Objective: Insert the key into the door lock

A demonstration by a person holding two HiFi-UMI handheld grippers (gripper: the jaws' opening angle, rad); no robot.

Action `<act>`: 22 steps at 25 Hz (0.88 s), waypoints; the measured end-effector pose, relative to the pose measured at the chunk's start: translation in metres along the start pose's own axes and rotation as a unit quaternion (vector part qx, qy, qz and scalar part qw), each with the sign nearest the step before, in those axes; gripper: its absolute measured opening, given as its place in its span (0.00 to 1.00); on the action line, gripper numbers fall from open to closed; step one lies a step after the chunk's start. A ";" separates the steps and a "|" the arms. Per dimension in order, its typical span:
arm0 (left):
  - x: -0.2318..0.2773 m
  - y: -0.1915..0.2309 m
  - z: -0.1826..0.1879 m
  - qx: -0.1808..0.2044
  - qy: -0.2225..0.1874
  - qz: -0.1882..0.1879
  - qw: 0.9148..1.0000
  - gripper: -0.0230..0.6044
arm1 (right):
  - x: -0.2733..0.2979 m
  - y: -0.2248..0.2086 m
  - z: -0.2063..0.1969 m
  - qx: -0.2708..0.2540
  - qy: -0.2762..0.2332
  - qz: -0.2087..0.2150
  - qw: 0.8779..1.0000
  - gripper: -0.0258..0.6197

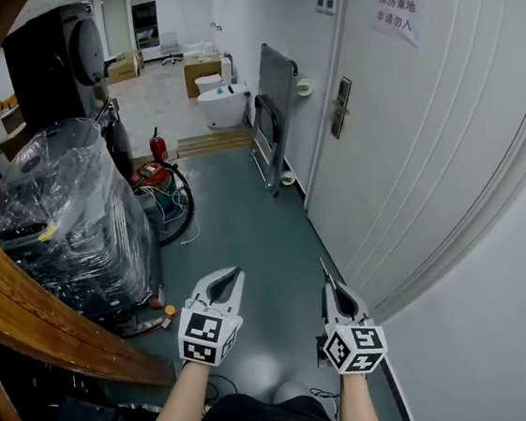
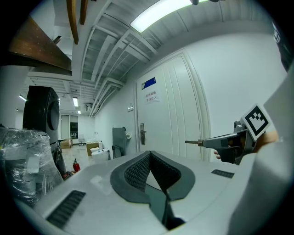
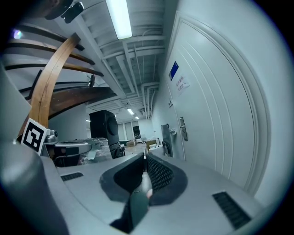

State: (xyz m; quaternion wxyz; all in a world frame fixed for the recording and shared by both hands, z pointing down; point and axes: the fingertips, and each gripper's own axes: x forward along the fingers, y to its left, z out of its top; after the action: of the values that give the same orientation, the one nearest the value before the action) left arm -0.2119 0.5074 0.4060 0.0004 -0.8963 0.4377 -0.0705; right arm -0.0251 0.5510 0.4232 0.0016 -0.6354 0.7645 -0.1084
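Grey floor [image 1: 246, 226] carrying a plastic-wrapped machine [image 1: 66, 218] at left; red extinguisher [image 1: 158, 147] standing beyond — wooden pallet [image 1: 213, 143] lying beside it.

1. Head view looks steeply down from above; the white door [image 1: 406, 141] fills its upper right.
2. Left gripper view faces that door, distant, centre frame.
3. Right gripper view skims along it, right side.

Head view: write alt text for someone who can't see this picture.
Looking steeply down, a person holds two grippers low over a grey floor; the right gripper pinches a key beside a closed white door, whose lock plate is farther ahead. The left gripper is empty, with a plastic-wrapped machine to its left.
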 end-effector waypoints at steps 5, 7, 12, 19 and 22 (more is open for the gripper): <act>-0.004 0.003 -0.001 -0.001 -0.002 -0.003 1.000 0.06 | -0.002 0.004 -0.002 -0.003 0.002 -0.005 1.000 0.16; -0.003 0.003 0.000 -0.001 -0.005 -0.005 1.000 0.06 | -0.003 0.003 0.000 -0.007 0.000 -0.007 1.000 0.16; 0.001 0.000 -0.001 0.001 -0.003 -0.011 1.000 0.06 | 0.000 0.000 0.004 -0.020 -0.003 -0.012 1.000 0.16; 0.012 0.007 -0.001 0.006 -0.002 -0.008 1.000 0.06 | 0.016 -0.003 0.005 -0.014 -0.007 -0.005 1.000 0.16; 0.018 0.012 -0.002 0.007 0.001 -0.006 1.000 0.06 | 0.026 -0.004 0.005 -0.011 -0.005 -0.003 1.000 0.16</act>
State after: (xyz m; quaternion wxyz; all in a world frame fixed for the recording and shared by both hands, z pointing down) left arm -0.2105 0.4856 0.4092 0.0055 -0.8986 0.4323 -0.0749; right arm -0.0251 0.5246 0.4224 -0.0019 -0.6381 0.7638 -0.0970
